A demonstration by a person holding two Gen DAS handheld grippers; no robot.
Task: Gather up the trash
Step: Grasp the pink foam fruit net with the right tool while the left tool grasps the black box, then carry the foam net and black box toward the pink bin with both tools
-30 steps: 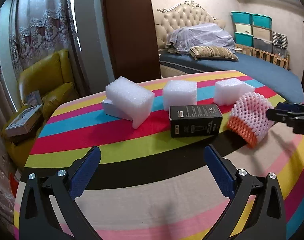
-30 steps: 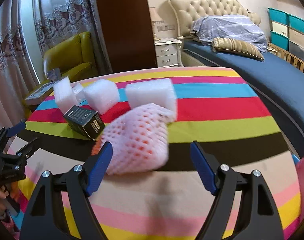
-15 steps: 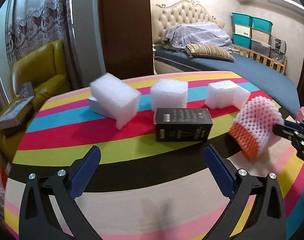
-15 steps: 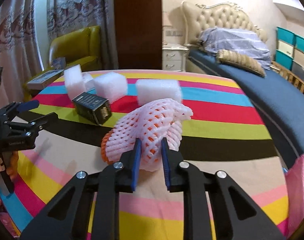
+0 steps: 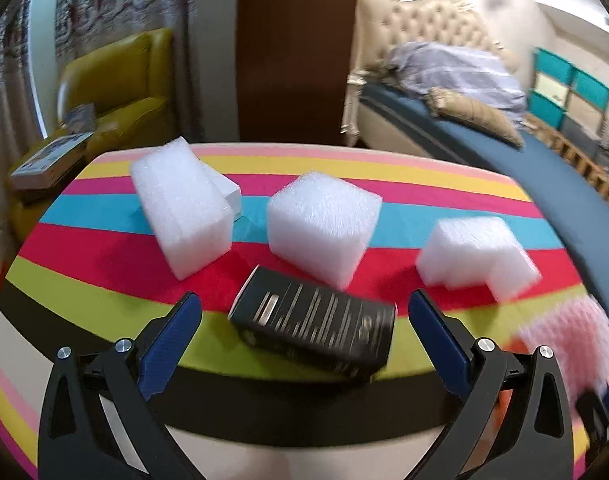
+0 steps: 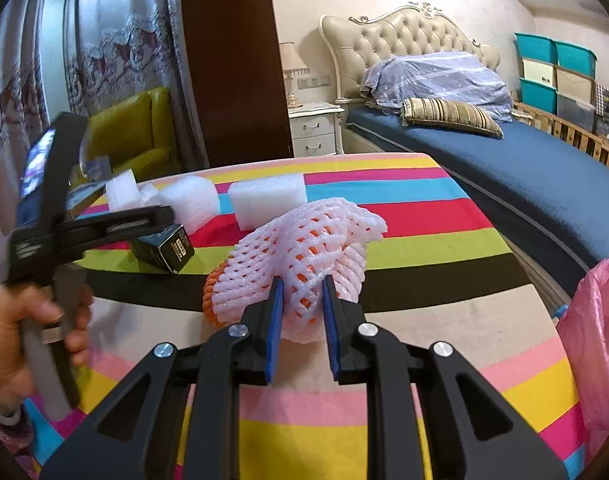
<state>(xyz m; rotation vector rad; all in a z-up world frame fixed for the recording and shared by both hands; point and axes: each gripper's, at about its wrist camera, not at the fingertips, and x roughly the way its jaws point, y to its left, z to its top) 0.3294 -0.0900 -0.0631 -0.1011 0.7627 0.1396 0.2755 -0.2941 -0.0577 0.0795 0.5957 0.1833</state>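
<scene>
The pink foam fruit net (image 6: 304,256) with its orange inner layer sits pinched between the blue pads of the right gripper (image 6: 302,308), which is clamped on the net's near end above the striped tablecloth (image 6: 424,240). The left gripper (image 5: 304,320) has its fingers spread wide, the black box (image 5: 314,326) lying between their tips, not touched. Three white foam blocks (image 5: 322,228) lie just beyond. A pink bag (image 6: 596,344) hangs right of the right fingers.

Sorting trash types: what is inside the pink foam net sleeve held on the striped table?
Orange shows through the pink foam net sleeve and at its left end; the mesh covers the rest, so what it is stays unclear.
</scene>
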